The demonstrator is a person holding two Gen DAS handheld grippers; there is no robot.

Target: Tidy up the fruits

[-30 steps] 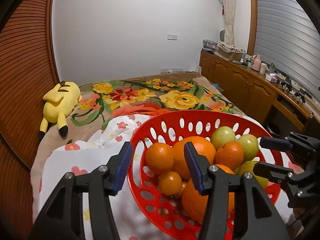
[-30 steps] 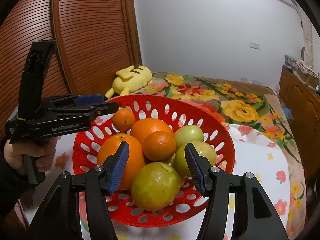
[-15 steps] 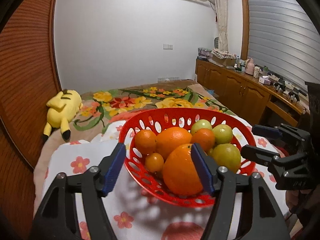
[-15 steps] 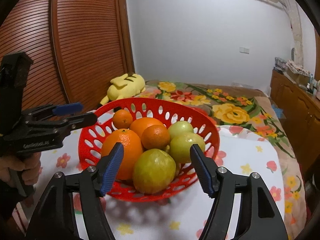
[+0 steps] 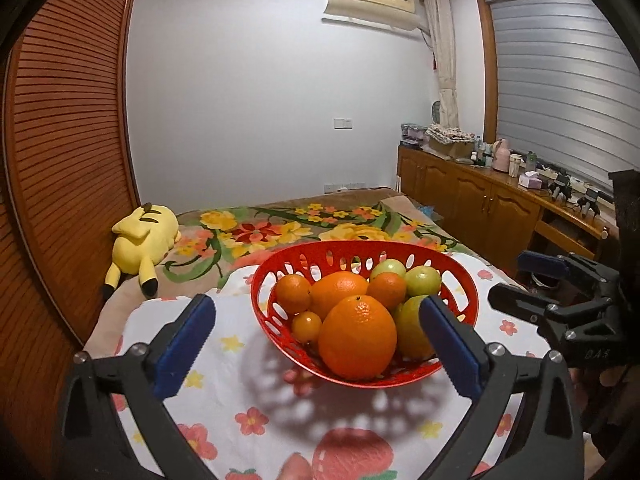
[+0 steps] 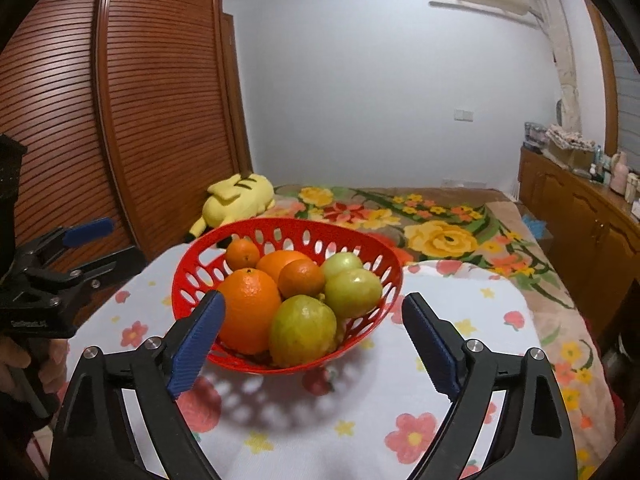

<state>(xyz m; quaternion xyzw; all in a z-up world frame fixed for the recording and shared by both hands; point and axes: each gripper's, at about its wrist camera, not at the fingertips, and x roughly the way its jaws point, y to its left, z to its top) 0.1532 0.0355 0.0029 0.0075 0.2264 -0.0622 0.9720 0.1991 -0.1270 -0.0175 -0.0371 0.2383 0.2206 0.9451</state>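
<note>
Smallest orange (image 5: 306, 326) half hidden behind big orange (image 5: 357, 338). Basket (image 6: 288, 229) floor buried under fruit. Items on sideboard (image 5: 500, 176) too small to identify. Right hand-held gripper (image 5: 516, 280) handle cut off at frame edge.

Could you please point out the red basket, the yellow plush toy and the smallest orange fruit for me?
red basket (image 5: 464, 280): left wrist view, right rim.
yellow plush toy (image 5: 140, 240): left wrist view, its back.
smallest orange fruit (image 5: 306, 326): left wrist view, front skin.

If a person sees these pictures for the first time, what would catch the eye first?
Probably the red basket piled with oranges and green fruit, standing on a flowered cloth in the middle. Next, the yellow plush toy lying behind it on the bed, by the wooden wardrobe.
</note>
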